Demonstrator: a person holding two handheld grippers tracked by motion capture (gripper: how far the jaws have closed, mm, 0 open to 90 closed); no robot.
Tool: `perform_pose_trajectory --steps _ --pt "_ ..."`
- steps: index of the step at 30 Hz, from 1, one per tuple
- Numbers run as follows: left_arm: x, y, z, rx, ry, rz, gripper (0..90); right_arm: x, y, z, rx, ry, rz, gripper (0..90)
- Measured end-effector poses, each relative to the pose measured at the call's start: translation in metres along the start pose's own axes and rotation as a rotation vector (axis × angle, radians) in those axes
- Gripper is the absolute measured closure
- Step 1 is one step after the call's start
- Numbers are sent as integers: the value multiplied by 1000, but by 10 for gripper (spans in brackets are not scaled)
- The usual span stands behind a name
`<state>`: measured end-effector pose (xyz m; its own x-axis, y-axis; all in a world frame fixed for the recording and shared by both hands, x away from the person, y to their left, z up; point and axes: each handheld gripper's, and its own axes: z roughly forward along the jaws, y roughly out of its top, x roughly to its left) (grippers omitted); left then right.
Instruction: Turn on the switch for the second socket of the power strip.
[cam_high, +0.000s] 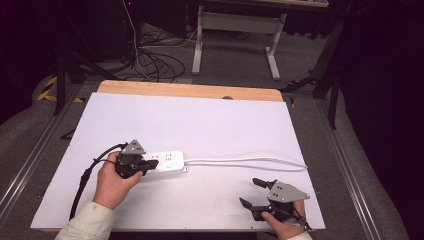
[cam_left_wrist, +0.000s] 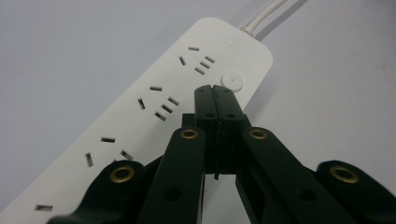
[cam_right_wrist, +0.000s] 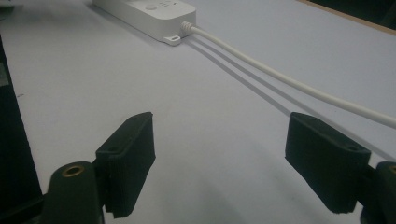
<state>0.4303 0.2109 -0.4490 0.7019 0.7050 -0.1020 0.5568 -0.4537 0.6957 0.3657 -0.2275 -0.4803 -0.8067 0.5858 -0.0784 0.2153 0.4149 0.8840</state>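
Nearest the high camera, my right gripper (cam_high: 251, 192) sits at the table's (cam_high: 215, 125) near right corner, jaws spread wide with nothing between them. My left gripper (cam_left_wrist: 215, 95) has its jaws pressed flat together, tips over the white power strip (cam_left_wrist: 140, 121) beside its round button (cam_left_wrist: 232, 80). I see the strip left of centre, its white cable (cam_high: 250, 161) running right.
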Motion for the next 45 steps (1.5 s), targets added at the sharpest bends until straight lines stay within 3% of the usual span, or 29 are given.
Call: perform_pose_trajectory --steps 3,9,30,45 --pt "0 1 3 42 18 11 900 0 0 0 0 1 -3 247" --pt "-2 2 6 69 39 29 900 0 0 0 2 2 -3 247" --pt "-1 1 9 51 59 59 900 1 0 0 1 2 -3 247" --pt "-1 -2 10 33 62 52 900 1 0 0 2 2 -5 247"
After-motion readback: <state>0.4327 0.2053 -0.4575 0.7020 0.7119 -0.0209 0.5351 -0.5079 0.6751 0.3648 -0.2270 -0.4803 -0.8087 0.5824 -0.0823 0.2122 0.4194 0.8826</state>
